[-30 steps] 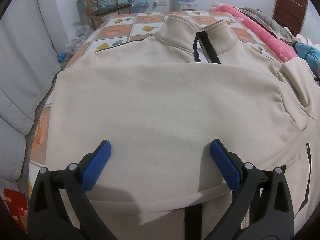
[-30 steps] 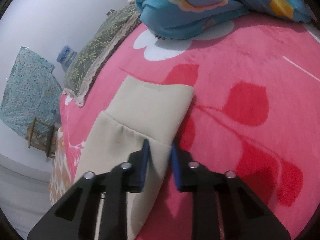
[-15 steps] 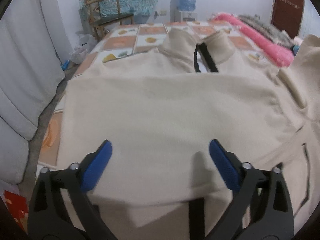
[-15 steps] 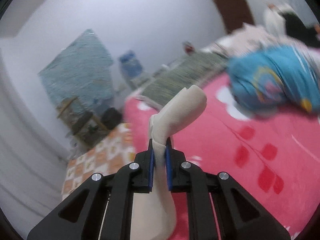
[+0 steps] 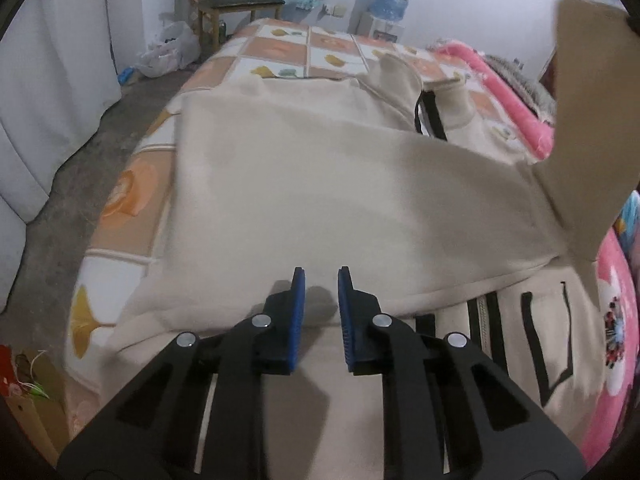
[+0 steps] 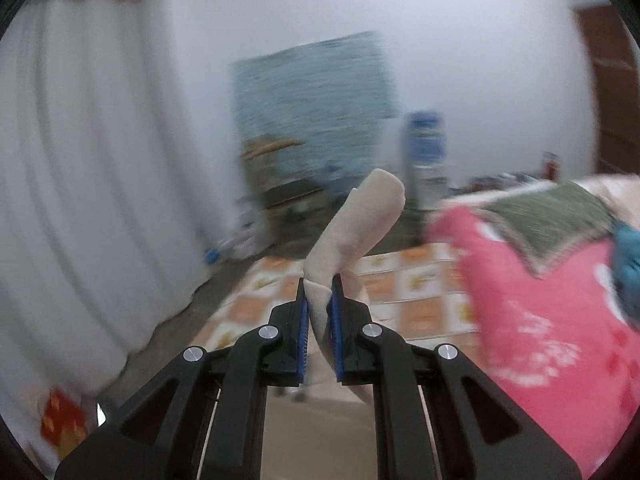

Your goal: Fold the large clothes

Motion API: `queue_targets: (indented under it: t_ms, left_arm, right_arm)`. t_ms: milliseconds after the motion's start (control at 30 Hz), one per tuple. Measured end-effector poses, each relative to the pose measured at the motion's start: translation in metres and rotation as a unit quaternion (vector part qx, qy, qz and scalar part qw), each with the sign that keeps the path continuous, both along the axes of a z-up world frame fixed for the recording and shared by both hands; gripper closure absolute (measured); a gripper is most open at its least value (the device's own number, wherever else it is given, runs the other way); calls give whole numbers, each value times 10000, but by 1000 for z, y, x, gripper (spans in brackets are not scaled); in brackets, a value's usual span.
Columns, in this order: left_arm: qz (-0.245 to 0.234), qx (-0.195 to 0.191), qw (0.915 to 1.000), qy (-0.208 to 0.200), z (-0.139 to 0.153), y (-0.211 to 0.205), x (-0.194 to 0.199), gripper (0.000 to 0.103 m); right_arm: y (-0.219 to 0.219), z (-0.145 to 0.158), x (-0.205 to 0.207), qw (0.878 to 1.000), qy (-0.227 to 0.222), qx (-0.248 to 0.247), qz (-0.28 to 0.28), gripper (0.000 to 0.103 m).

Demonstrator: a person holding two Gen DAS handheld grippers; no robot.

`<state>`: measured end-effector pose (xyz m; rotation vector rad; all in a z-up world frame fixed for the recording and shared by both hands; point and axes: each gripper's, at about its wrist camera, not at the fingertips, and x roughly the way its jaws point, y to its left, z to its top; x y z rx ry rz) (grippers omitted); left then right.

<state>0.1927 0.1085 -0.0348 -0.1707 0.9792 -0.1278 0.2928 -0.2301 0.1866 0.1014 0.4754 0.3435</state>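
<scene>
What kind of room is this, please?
Most likely a bedroom in a home. A bed with a tiled-pattern cover fills the view, a pink blanket lies along it, and white curtains hang beside it. A cream jacket lies spread on top.

The room light is soft and a bit dim, with no glare. The left wrist picture is mostly sharp, and a small shadow falls under the left hand-held gripper. The right wrist picture is smeared with blur, and both bend round with dark corners.
</scene>
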Motion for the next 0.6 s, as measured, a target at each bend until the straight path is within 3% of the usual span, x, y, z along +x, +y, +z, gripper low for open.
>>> queue_targets:
  t_ms: [100,167,200,233,300,333,400,467,533,600]
  left_arm:
    - [9,-79,9999,-148,11,12,-12,87]
    - [30,-270,9995,-170,17,22,-19,87]
    - [43,-366,9992,-154,17,26,-20,87]
    - [71,-471,9988,-137,17,31,-21,87]
    - [102,-653,9977,-129,17,40,-23,87]
    - [100,-708,9974,-129,16,42,-23,87]
    - [60,-863,9961,-168,17,45,-22,87]
    - [2,-975,9950,-203,18,45,-14,84]
    - [-6,-960,9951,-254,19,42,-2,71]
    - [78,-866,9960,-197,18,39,15,70]
  right_arm:
    - [83,-36,-11,9947,163,-580,829,91]
    - [127,-71,-13,9844,575,-919,1384,78]
    - [145,-93,-13,9760,882,-1087,1669,53]
    - [165,-120,-12,9639,1242,-1319,1953,47]
    - [177,-150,-16,9514,1490,-1644,2137,47]
    - [175,-162,-18,9474,1556,-1768,2169,47]
    - [154,-167,-18,9504,1631,-1666,2062,46]
    - [126,-164,-13,9583,1692,-1387,1837,40]
    - [84,-157,-8,9689,1710,-1082,1422,37]
    - [32,-157,-2,9764,1793,-870,833,37]
